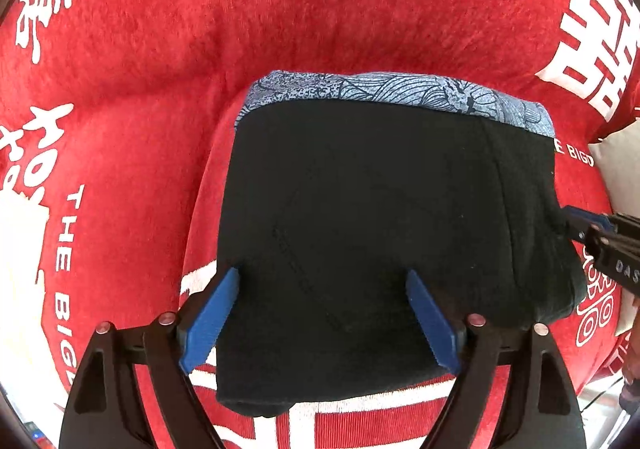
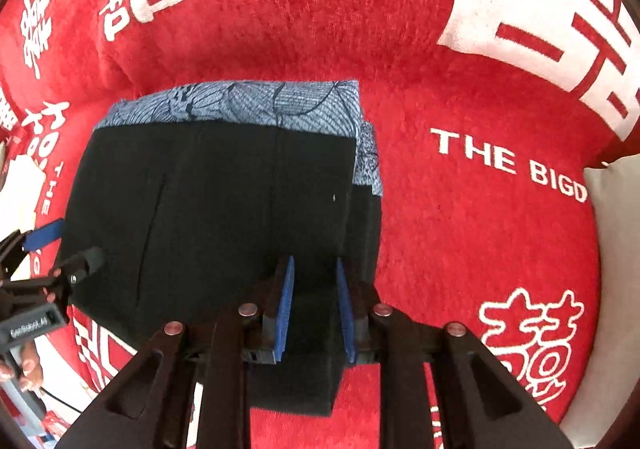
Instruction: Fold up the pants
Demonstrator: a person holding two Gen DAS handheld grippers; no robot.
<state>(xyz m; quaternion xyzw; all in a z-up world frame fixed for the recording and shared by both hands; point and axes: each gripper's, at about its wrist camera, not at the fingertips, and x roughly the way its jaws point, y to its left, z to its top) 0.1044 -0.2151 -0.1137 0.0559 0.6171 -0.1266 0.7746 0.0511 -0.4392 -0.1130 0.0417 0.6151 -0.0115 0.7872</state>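
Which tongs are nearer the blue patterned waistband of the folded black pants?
Neither clearly. Left tongs stand wide over the black pants, right tongs narrow at their right edge; both are at the end opposite the blue patterned waistband.

Black pants on a red blanket

The pants carry a blue, line-patterned band along their upper edge; the blanket bears white characters and lettering; the fingers are blue.

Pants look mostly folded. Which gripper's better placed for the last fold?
Right, probably. The right gripper has narrow jaws that appear pinched on the black pants edge; the left gripper hovers with jaws wide apart, holding nothing.
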